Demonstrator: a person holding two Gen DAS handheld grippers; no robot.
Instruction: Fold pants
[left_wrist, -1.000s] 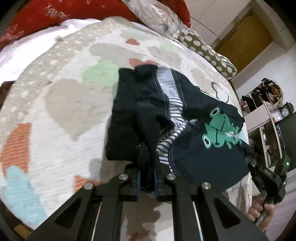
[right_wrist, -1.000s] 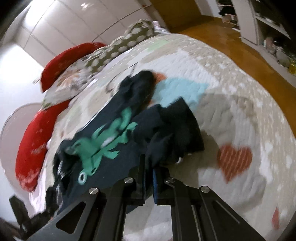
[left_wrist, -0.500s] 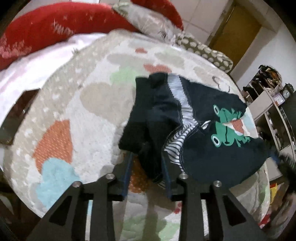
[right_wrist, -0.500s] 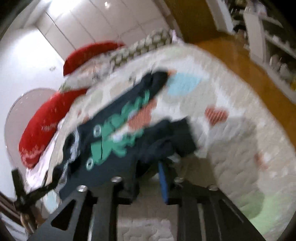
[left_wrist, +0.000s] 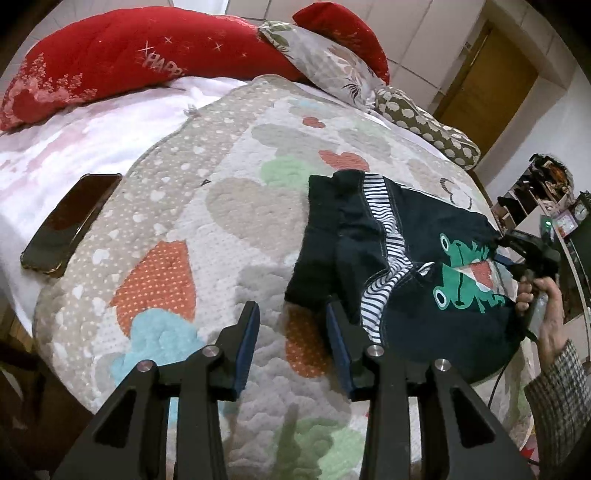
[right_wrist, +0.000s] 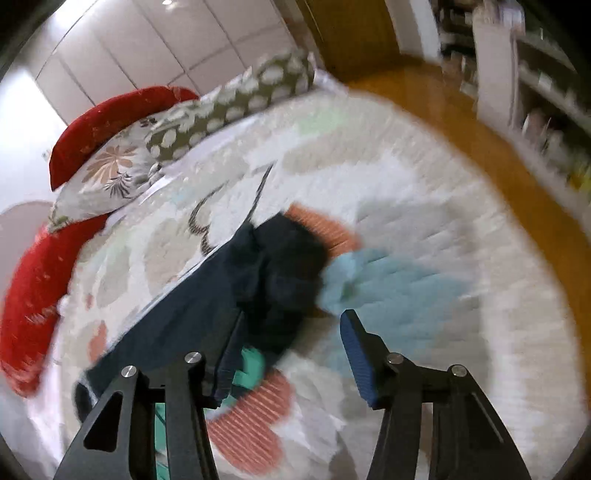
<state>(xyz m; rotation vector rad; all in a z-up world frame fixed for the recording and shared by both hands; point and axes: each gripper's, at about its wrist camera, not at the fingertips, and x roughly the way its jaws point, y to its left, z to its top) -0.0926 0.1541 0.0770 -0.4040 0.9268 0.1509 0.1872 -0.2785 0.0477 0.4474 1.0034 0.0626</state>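
Note:
The dark navy pants (left_wrist: 413, 266), with a striped lining and a green frog print, lie folded on the heart-patterned quilt (left_wrist: 207, 229). My left gripper (left_wrist: 291, 317) is open and empty, its jaws wide apart just short of the pants' near black cuff. In the left wrist view the right gripper (left_wrist: 517, 243) sits at the pants' far right edge, held by a hand. In the blurred right wrist view the pants (right_wrist: 258, 280) lie under my open right gripper (right_wrist: 291, 328), whose left finger rests over the fabric.
A phone (left_wrist: 70, 225) lies on the white sheet at the left. Red pillows (left_wrist: 140, 62), a floral pillow (left_wrist: 325, 62) and a dotted pillow (left_wrist: 428, 125) line the head of the bed. Shelves (right_wrist: 535, 92) and wooden floor (right_wrist: 498, 147) lie beyond the bed's edge.
Both grippers were shut on the pants' cuffs a second ago; both have opened, let the fabric drop onto the quilt and drawn back. The right wrist view is swinging.

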